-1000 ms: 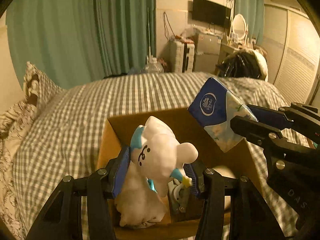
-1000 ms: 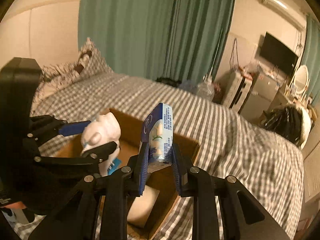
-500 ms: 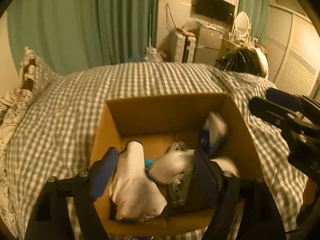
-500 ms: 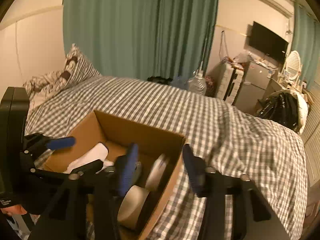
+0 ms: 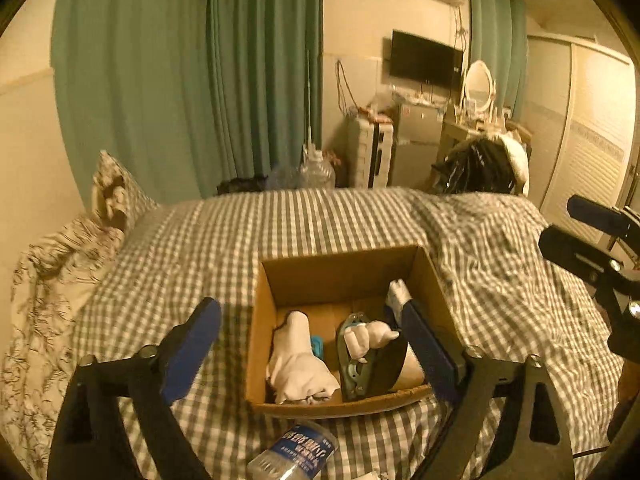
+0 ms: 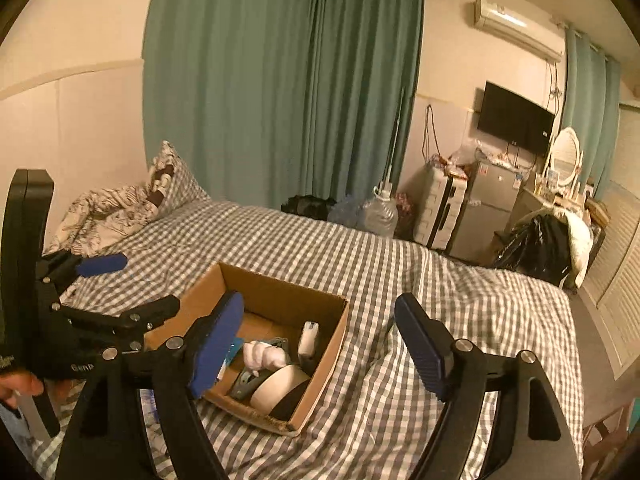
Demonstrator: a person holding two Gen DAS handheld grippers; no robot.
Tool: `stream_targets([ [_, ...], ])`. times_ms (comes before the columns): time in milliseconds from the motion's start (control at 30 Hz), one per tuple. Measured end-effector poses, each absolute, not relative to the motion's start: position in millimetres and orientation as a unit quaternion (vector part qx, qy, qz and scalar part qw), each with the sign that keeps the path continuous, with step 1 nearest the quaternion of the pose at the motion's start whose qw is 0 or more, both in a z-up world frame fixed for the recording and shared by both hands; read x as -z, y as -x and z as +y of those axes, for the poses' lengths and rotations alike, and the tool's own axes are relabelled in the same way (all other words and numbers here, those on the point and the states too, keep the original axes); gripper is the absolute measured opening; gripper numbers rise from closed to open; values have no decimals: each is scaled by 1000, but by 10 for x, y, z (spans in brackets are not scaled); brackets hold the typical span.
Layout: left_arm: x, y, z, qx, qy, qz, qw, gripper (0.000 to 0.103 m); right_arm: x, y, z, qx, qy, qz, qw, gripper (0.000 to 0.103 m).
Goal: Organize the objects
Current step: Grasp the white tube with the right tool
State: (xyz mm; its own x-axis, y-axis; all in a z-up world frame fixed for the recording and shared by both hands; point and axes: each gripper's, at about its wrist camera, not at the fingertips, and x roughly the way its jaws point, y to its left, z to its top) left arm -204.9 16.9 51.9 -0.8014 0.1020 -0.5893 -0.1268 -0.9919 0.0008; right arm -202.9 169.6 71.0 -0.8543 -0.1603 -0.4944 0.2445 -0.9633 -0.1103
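Observation:
An open cardboard box (image 5: 344, 272) sits on the checked bed. Inside lie a white plush toy (image 5: 368, 340), a white cloth bundle (image 5: 300, 360), a blue tissue pack (image 5: 396, 296) standing on end, and a tape roll (image 5: 410, 368). My left gripper (image 5: 312, 354) hangs above and in front of the box, jaws opening, nothing held between them. In the right wrist view the box (image 6: 280, 288) lies below my right gripper (image 6: 320, 344), whose jaws are also opening and empty. There the plush toy (image 6: 264, 356) and tissue pack (image 6: 308, 336) rest in the box, with the left gripper (image 6: 132, 286) at far left.
A clear water bottle (image 5: 296, 452) lies on the bed just in front of the box. Patterned pillows (image 5: 108, 196) sit at the left. Beyond the bed are green curtains, a suitcase (image 6: 440, 216), a small fridge and a dresser with a mirror.
The left gripper let go of the plush toy and the right let go of the tissue pack; both items now lie in the box. Both grippers opened wide and drew back and up.

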Motion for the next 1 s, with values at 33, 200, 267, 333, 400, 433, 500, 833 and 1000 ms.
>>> stream_targets([
  [33, -559, 1997, 153, -951, 304, 21, 59, 96, -754, 1969, 1682, 960, -245, 87, 107, 78],
  [200, -728, 1649, 20, -957, 284, 24, 51, 100, -868, 1632, 1619, 962, -230, 92, 112, 80],
  [267, -747, 1548, -33, -959, 280, 25, 43, 101, -871, 1514, 1581, 962, -228, 94, 114, 81],
  [333, -745, 1425, -96, -959, 279, 22, 36, 102, -862, 1422, 1551, 962, -227, 95, 117, 83],
  [400, -715, 1297, -163, -960, 278, 15, 31, 103, -842, 1333, 1521, 962, -227, 95, 118, 86],
  [433, -697, 1250, -185, -960, 278, 13, 29, 103, -832, 1288, 1507, 962, -227, 96, 117, 87],
  [500, -634, 1123, -223, -961, 276, 9, 22, 103, -789, 1203, 1463, 962, -226, 99, 116, 89],
  [833, 120, 819, -273, -946, 324, -3, -15, 103, -120, 1107, 1234, 947, -266, 94, 150, 94],
  [1000, 557, 889, -320, -929, 368, 16, -31, 103, 492, 1241, 1031, 923, -322, 112, 176, 94],
])
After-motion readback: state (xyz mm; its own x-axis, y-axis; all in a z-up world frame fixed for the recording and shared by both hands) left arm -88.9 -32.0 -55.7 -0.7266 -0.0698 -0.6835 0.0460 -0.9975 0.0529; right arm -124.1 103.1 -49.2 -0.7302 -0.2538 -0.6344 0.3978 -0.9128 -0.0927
